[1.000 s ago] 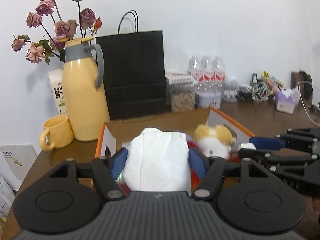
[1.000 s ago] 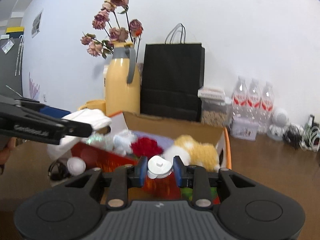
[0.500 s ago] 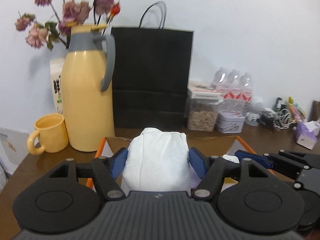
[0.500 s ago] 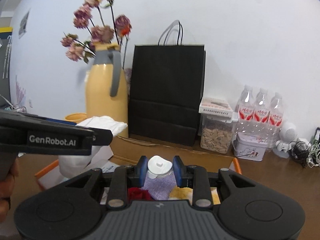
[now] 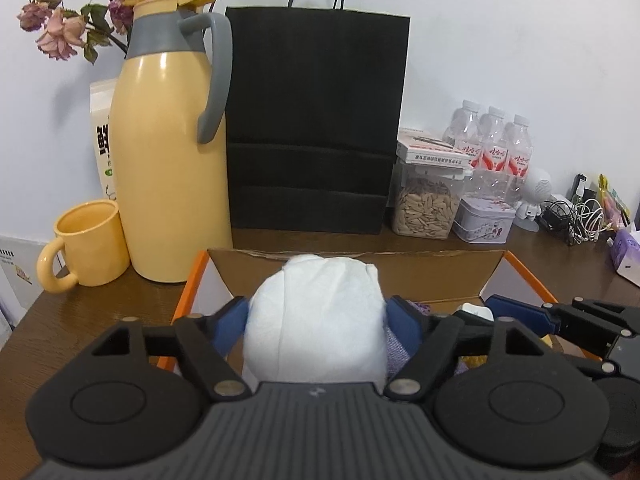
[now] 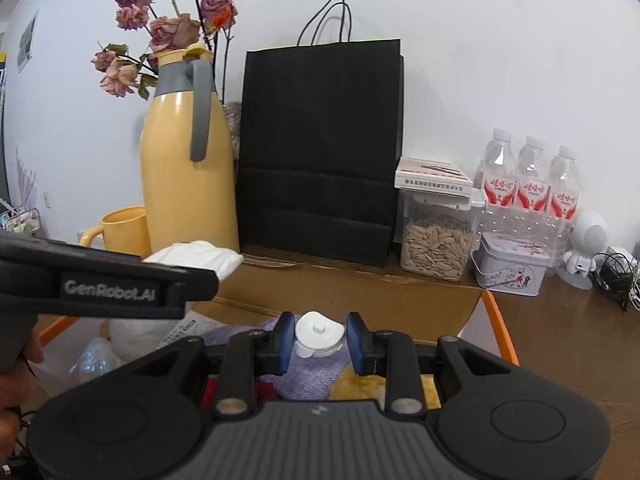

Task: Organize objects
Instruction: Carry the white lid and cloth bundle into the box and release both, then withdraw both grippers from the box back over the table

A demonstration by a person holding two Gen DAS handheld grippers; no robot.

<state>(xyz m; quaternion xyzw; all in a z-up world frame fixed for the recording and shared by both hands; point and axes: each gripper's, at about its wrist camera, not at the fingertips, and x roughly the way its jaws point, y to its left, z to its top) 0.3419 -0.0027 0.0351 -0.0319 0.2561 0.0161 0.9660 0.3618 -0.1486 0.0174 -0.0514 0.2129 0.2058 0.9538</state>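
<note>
White crumpled cloth bundle [image 5: 316, 320], lower centre of frame, sits clamped in the left tool [image 5: 318, 322] above the orange-edged cardboard box [image 5: 532, 276]. The right tool [image 6: 320, 338] grips a small white plastic cap [image 6: 319, 333] over the box.

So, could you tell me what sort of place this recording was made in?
Probably a home or small office side table against a white wall: a yellow thermos jug with matching mug, a jar of seeds, bottled water and tangled charger cables.
</note>
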